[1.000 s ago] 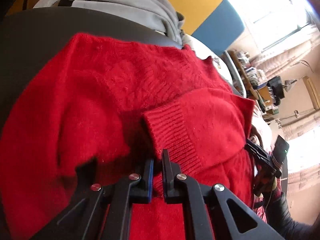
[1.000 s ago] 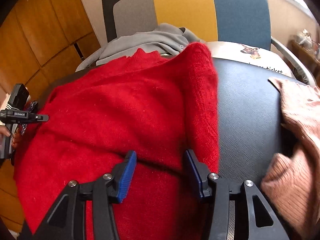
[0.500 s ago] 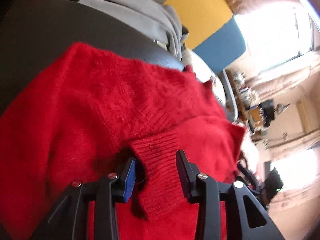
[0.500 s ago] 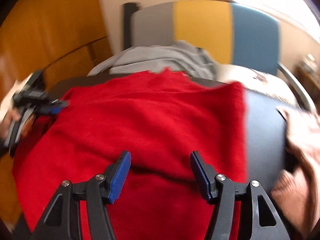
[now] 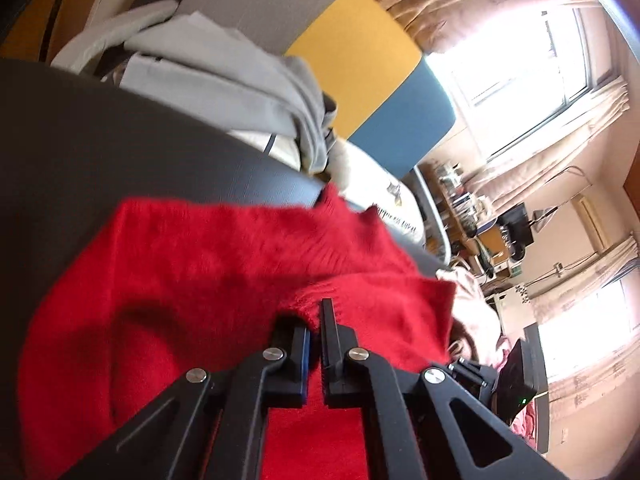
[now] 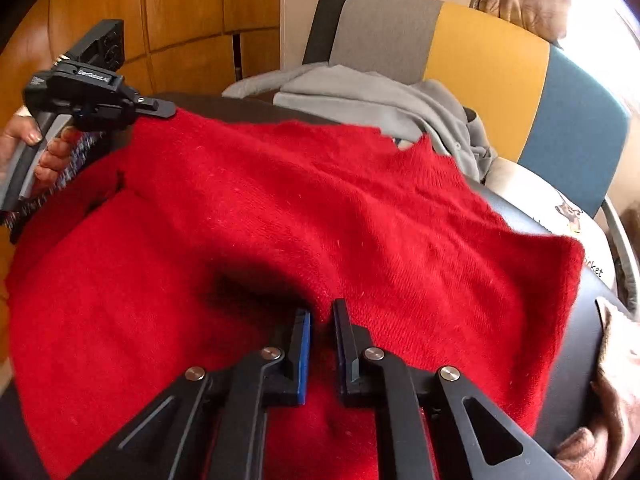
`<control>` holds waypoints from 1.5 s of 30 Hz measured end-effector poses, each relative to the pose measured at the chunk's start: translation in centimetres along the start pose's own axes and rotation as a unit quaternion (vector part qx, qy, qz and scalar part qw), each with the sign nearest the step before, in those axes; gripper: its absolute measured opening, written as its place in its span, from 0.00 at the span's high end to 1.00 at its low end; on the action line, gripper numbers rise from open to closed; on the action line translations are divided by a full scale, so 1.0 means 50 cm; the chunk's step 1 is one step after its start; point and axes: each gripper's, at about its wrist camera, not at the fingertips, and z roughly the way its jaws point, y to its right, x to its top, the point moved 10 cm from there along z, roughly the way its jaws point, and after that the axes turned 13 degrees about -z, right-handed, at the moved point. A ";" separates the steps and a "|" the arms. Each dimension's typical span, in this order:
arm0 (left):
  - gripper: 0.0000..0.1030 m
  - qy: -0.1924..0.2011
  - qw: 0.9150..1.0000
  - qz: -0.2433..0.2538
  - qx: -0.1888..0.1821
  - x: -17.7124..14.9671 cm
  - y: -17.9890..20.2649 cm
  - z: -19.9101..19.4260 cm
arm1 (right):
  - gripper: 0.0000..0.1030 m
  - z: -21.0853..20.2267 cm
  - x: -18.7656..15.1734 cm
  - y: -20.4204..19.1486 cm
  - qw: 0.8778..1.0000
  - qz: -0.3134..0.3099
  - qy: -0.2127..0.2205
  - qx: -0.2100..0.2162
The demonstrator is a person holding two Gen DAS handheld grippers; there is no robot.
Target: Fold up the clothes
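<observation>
A red knitted sweater (image 6: 304,208) lies spread over a dark round table (image 5: 120,136). It also fills the left wrist view (image 5: 208,264). My left gripper (image 5: 316,320) is shut on a fold of the sweater and lifts it above the table; it also shows in the right wrist view (image 6: 160,110) at the sweater's far left corner. My right gripper (image 6: 320,316) is shut on a raised fold of the red sweater near its front edge.
A grey garment (image 6: 380,100) lies on a grey, yellow and blue chair (image 6: 480,56) behind the table. A pink knitted garment (image 6: 616,392) lies at the table's right edge. A white printed cloth (image 6: 568,216) lies beyond the sweater.
Both grippers have shut on folds of the red sweater. The fabric is now lifted and bunched, and the left gripper has risen with its fold.
</observation>
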 end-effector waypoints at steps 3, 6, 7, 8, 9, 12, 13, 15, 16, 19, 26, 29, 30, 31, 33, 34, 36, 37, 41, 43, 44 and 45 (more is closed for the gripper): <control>0.98 -0.003 0.999 -0.017 0.035 0.029 -0.026 0.001 | 0.90 -0.014 0.036 -0.016 1.000 0.008 0.021 0.007; 0.98 -0.016 0.994 -0.047 0.093 0.042 -0.088 0.025 | 0.90 0.005 0.059 -0.048 0.999 0.011 0.029 0.021; 0.98 -0.028 0.992 -0.057 0.105 0.037 -0.109 0.042 | 0.90 0.024 0.058 -0.055 0.999 0.016 0.024 0.030; 0.98 -0.030 0.992 -0.054 0.114 0.033 -0.114 0.046 | 0.90 0.041 0.056 -0.062 0.999 0.021 0.018 0.038; 0.98 -0.030 0.991 -0.049 0.123 0.030 -0.118 0.050 | 0.90 0.049 0.049 -0.065 0.999 0.030 0.016 0.043; 0.96 -0.031 0.988 -0.034 0.150 0.020 -0.130 0.059 | 0.82 0.053 0.033 -0.068 0.996 0.059 0.022 0.065; 0.96 -0.031 0.986 -0.029 0.159 0.017 -0.134 0.063 | 0.75 0.043 0.031 -0.065 0.994 0.072 0.033 0.075; 0.96 -0.026 0.986 -0.027 0.162 0.017 -0.135 0.055 | 0.71 0.013 0.030 -0.047 0.991 0.092 0.059 0.079; 0.96 -0.023 0.986 -0.026 0.164 0.017 -0.137 0.050 | 0.71 -0.009 0.031 -0.023 0.989 0.107 0.077 0.071; 0.96 -0.017 0.986 -0.021 0.166 0.014 -0.136 0.047 | 0.65 -0.066 0.010 0.098 0.974 0.189 0.123 0.034; 0.95 -0.018 0.987 -0.015 0.157 -0.021 -0.130 0.061 | 0.61 -0.007 -0.063 0.321 0.937 0.328 0.118 0.021; 0.89 -0.003 0.987 -0.005 0.159 -0.025 -0.126 0.061 | 0.61 0.035 -0.102 0.361 0.932 0.352 0.081 -0.008; 0.88 -0.004 0.987 -0.005 0.162 -0.030 -0.131 0.067 | 0.62 0.037 -0.117 0.366 0.930 0.358 0.076 -0.016; 0.88 -0.007 0.986 -0.006 0.165 -0.035 -0.138 0.073 | 0.67 0.040 -0.132 0.371 0.928 0.365 0.071 -0.024; 0.88 0.002 0.987 -0.011 0.163 -0.033 -0.141 0.071 | 0.69 0.043 -0.161 0.381 0.924 0.375 0.061 -0.040; 0.88 0.006 0.987 -0.014 0.161 -0.031 -0.142 0.069 | 0.69 0.039 -0.164 0.383 0.927 0.367 0.052 -0.053; 0.88 0.028 0.984 -0.007 0.177 -0.025 -0.138 0.056 | 0.68 0.031 -0.170 0.387 0.933 0.350 0.033 -0.081; 0.88 0.041 0.982 0.002 0.187 -0.023 -0.132 0.045 | 0.51 0.030 -0.174 0.389 0.934 0.342 0.018 -0.098; 0.88 0.076 0.983 0.045 0.164 -0.028 -0.078 0.013 | 0.39 -0.012 -0.191 0.408 0.928 0.352 0.026 -0.124; 0.85 0.083 0.983 0.064 0.150 -0.032 -0.045 0.010 | 0.39 -0.050 -0.169 0.406 0.931 0.337 0.056 -0.128; 0.85 0.082 0.983 0.071 0.145 -0.035 -0.034 0.013 | 0.39 -0.068 -0.159 0.406 0.932 0.330 0.069 -0.131; 0.84 0.080 0.984 0.077 0.141 -0.038 -0.024 0.016 | 0.41 -0.084 -0.155 0.415 0.932 0.327 0.069 -0.142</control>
